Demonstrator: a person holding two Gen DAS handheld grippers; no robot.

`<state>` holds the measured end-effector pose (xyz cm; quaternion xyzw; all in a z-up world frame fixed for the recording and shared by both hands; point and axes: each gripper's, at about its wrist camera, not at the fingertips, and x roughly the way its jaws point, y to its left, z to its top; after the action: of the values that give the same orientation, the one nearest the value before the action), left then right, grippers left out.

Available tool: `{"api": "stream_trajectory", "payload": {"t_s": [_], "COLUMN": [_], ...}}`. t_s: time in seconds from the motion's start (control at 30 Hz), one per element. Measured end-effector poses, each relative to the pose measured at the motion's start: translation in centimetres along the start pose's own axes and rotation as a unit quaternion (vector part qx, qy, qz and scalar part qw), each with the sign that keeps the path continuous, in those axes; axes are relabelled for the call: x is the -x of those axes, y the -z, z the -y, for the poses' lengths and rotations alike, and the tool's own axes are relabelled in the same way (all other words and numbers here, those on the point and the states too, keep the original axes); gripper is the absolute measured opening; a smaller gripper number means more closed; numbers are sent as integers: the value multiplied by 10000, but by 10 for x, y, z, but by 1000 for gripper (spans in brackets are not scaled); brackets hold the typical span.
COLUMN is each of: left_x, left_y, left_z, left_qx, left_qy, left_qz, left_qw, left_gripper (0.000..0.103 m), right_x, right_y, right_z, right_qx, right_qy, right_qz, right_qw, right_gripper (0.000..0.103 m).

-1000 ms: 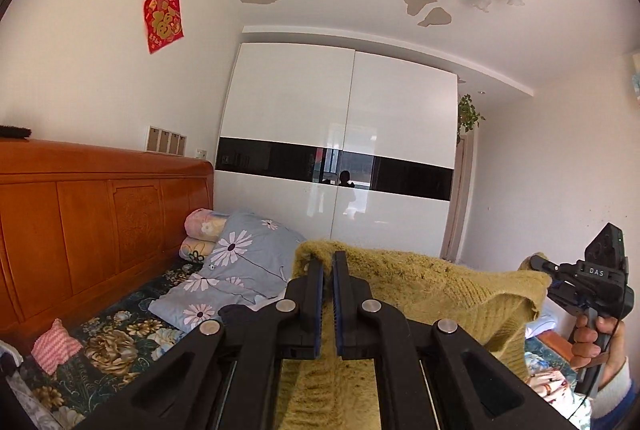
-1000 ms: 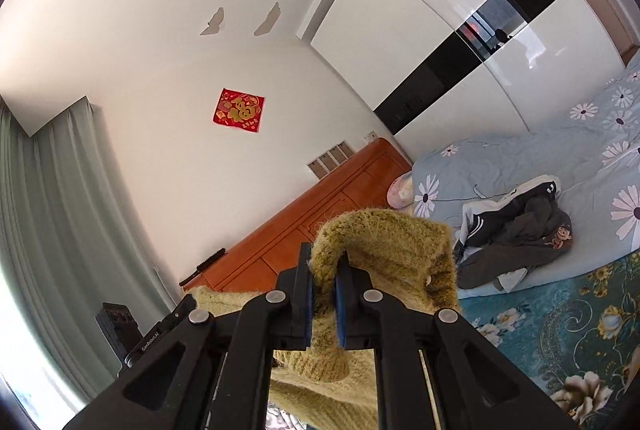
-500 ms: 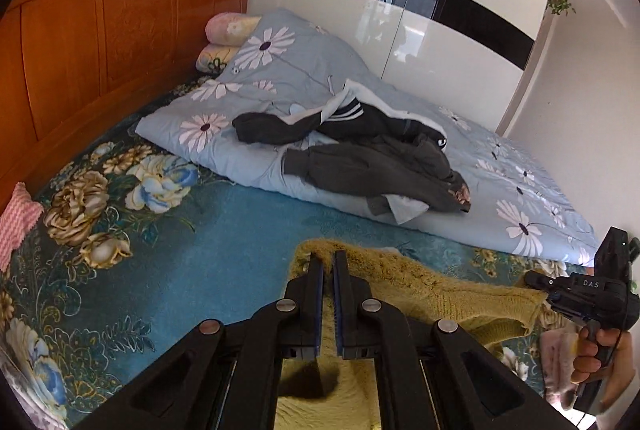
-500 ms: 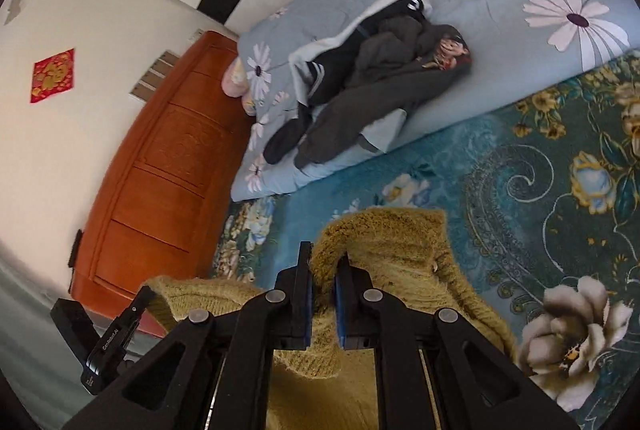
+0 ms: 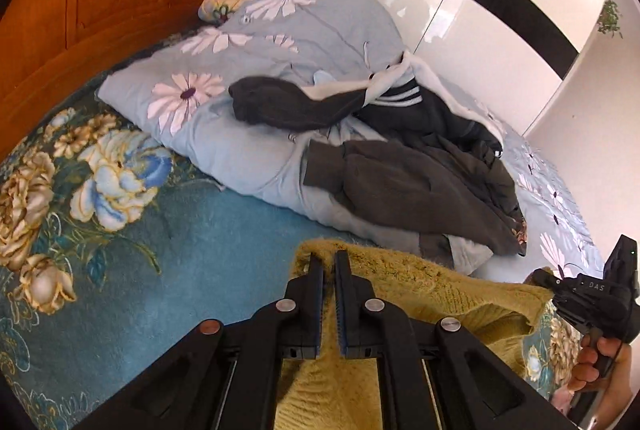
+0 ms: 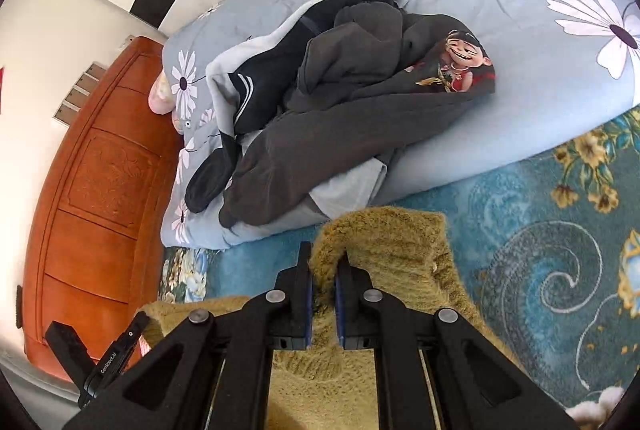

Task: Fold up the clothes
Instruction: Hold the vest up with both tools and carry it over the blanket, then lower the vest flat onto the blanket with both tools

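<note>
A mustard-yellow knit sweater (image 5: 440, 294) is stretched between my two grippers above the blue floral bedspread (image 5: 160, 222). My left gripper (image 5: 329, 262) is shut on one edge of the sweater. My right gripper (image 6: 323, 262) is shut on the other edge of the sweater (image 6: 384, 242), which bunches over its fingers. The right gripper also shows at the right edge of the left wrist view (image 5: 592, 294), and the left one at the lower left of the right wrist view (image 6: 100, 362).
A light blue daisy quilt (image 5: 248, 78) lies across the bed with a heap of dark grey and black clothes (image 5: 420, 170) on it. A wooden headboard (image 5: 80, 10) is on the left. White wardrobe doors (image 5: 480, 22) stand behind.
Both grippers have tilted down from facing the ceiling and wall to facing the bed, carrying the sweater down toward the bedspread. Both stay shut on it.
</note>
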<state>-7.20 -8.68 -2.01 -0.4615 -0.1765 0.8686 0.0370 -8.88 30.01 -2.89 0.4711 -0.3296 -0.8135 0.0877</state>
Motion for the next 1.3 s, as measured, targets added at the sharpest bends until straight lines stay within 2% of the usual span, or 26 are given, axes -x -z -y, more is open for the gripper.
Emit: {"api": "stream_trajectory", "payload": {"t_s": [0.03,0.1,0.13,0.17,0.2,0.23,0.27,0.3,0.33,0.4,0.5,0.57,0.67,0.77,0.83,0.93,1.0,1.03,1.1,1.17,1.23,1.3], "left_x": [-13,-22,-24,-27,-29,-28,-24,-19,-14,-2,18,30,41,45,45,45,45,46,58,76,89,84], "left_y": [2,12,18,23,29,33,37,42,47,65,117,158,210,248,267,282,284,283,277,273,275,283], "left_z": [-5,-19,-26,-34,-41,-49,-57,-64,-70,-82,-94,-102,-101,-87,-76,-66,-62,-61,-63,-75,-102,-124], "left_qx": [82,256,348,441,533,640,750,823,843,843,825,801,816,636,465,189,122,148,368,853,1581,1981], "left_qy": [44,213,300,388,476,573,631,618,567,469,335,209,171,98,-21,-318,-532,-562,-496,-365,-398,-444], "left_qz": [-229,-380,-421,-462,-503,-491,-432,-377,-368,-430,-637,-793,-1000,-1169,-1264,-1180,-1130,-1113,-935,-616,-472,-758], "left_qw": [9997,9987,9981,9972,9962,9951,9942,9940,9941,9944,9940,9934,9915,9911,9909,9923,9921,9921,9937,9938,9855,9762], "left_gripper": [8,14,28,46,53,55,56,56,56,56,56,56,56,56,54,53,39,11,11,10,10,11], "right_x": [-11,-36,-45,-53,-57,-58,-58,-54,-48,-33,-5,16,50,80,93,100,104,106,108,108,110,114], "right_y": [-5,-5,-4,-2,1,2,2,3,4,10,32,57,104,149,176,211,228,235,244,249,253,257], "right_z": [-2,3,6,9,13,17,20,23,26,33,54,78,120,155,169,177,178,178,177,177,176,177], "right_qx": [-15,-103,-134,-164,-186,-193,-179,-162,-142,-89,55,163,262,135,-24,12,95,137,107,-6,-46,-87], "right_qy": [69,243,273,297,284,199,98,37,-35,-111,-15,150,631,1096,1050,1025,992,964,850,639,509,454], "right_qz": [-48,-255,-315,-356,-349,-303,-230,-143,-59,66,34,-69,-195,-143,-193,-405,-451,-441,-481,-581,-611,-583], "right_qw": [10000,9993,9990,9988,9988,9992,9995,9998,9999,9999,10000,9997,9975,9938,9943,9939,9940,9943,9952,9963,9968,9972], "right_gripper": [9,10,12,14,16,30,49,53,54,54,54,54,54,54,54,54,54,54,54,54,54,54]}}
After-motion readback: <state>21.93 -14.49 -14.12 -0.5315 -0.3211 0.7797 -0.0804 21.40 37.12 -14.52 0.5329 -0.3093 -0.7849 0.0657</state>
